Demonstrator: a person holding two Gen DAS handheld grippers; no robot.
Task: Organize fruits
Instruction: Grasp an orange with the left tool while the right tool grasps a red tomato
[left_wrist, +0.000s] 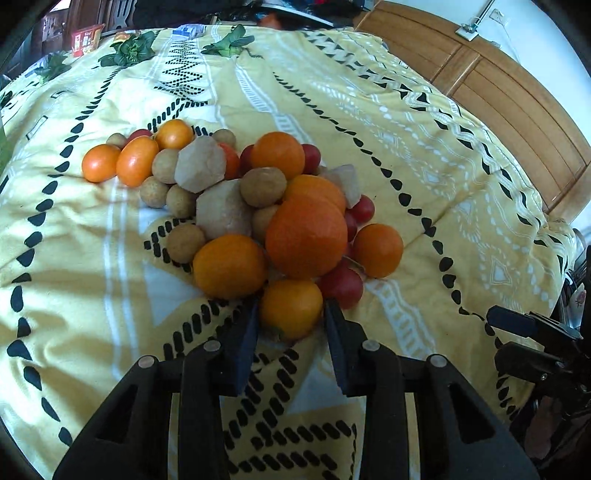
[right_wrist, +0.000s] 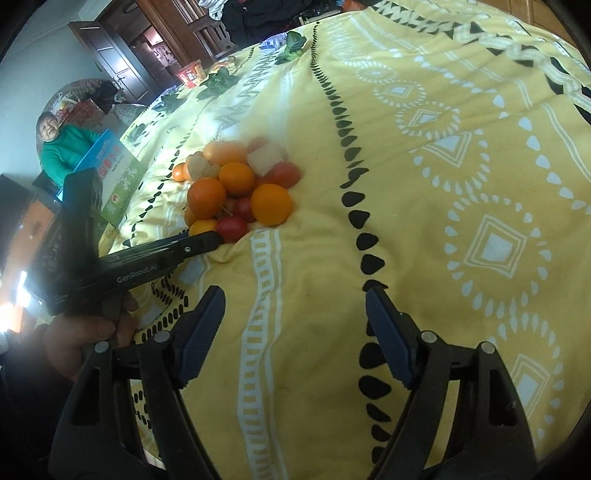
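Observation:
A heap of fruit lies on a yellow patterned bedspread (left_wrist: 424, 155): oranges (left_wrist: 306, 236), small brown longans (left_wrist: 262, 186), red cherry tomatoes (left_wrist: 341, 286), pale peeled chunks (left_wrist: 221, 210) and oval orange tomatoes (left_wrist: 136, 160). My left gripper (left_wrist: 291, 314) has its fingers on both sides of a small yellow-orange fruit (left_wrist: 290, 308) at the near edge of the heap, touching or nearly touching it. In the right wrist view the heap (right_wrist: 236, 184) lies to the far left. My right gripper (right_wrist: 295, 295) is open and empty above bare bedspread (right_wrist: 443, 184). The left gripper also shows there (right_wrist: 199, 242).
Green leafy sprigs (left_wrist: 133, 48) and a red packet (left_wrist: 86, 38) lie at the far end of the bed. A wooden headboard (left_wrist: 498, 92) runs along the right. A person in green (right_wrist: 62, 147) sits beyond the bed with a blue box (right_wrist: 110, 166).

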